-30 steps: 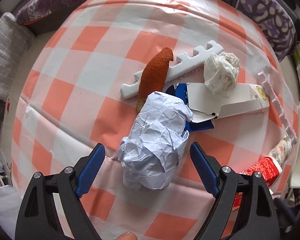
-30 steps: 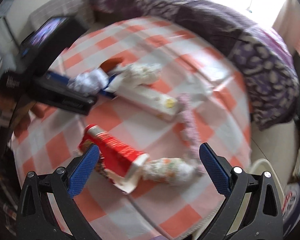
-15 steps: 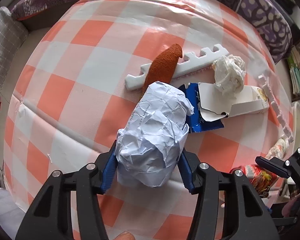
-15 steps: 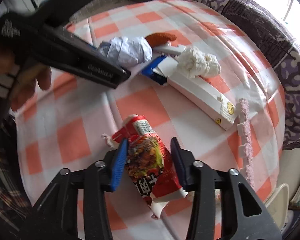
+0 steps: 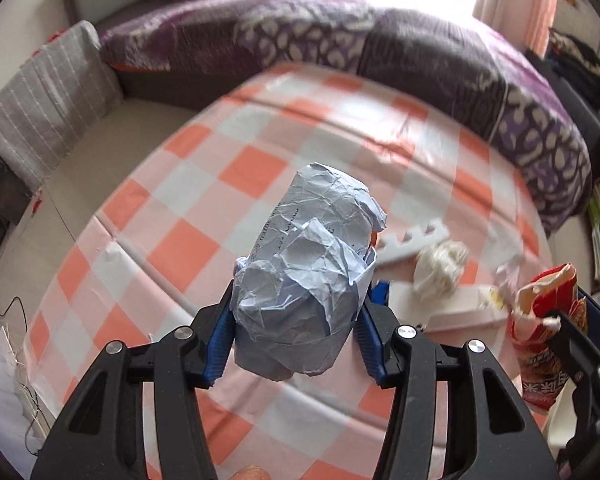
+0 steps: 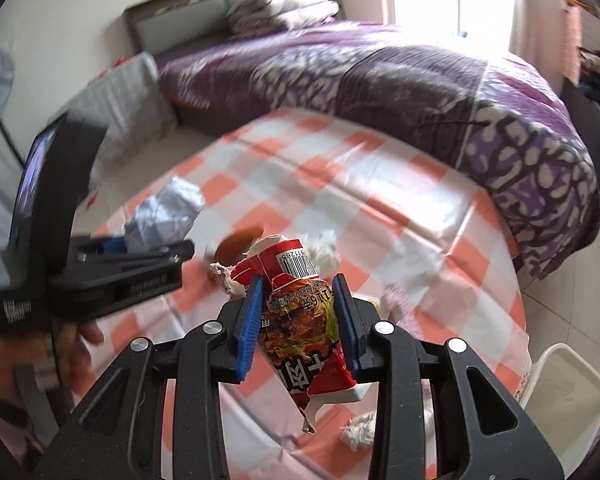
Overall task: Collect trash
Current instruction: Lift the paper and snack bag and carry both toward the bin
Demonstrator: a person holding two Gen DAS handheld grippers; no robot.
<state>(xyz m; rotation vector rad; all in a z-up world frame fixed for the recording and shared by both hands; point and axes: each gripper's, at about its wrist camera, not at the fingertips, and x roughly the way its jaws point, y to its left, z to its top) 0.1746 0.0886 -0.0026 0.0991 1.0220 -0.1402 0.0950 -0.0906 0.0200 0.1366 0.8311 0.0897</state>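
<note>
A bed [image 5: 440, 60] under a purple patterned cover fills the top of both views. Below it lies the counter [image 5: 204, 216] in orange-and-white checked cloth.

In the left wrist view, frame centre, the left tool [image 5: 296, 336] is clamped on a crumpled ball of pale blue paper [image 5: 304, 280], raised clear of the cloth; faint handwriting runs along its left side, too small to read. Right of it lie a white toothed foam strip [image 5: 412, 242], a wad of white tissue [image 5: 440, 268] and a white carton [image 5: 460, 304].

Only the right wrist view shows the white bin [image 6: 564, 384] at lower right. At its centre the right tool [image 6: 298, 316] is closing, pads pressed on a red snack wrapper [image 6: 300, 320] with a barcode label, digits "51265", "116" and large white characters, lifted above the counter.
</note>
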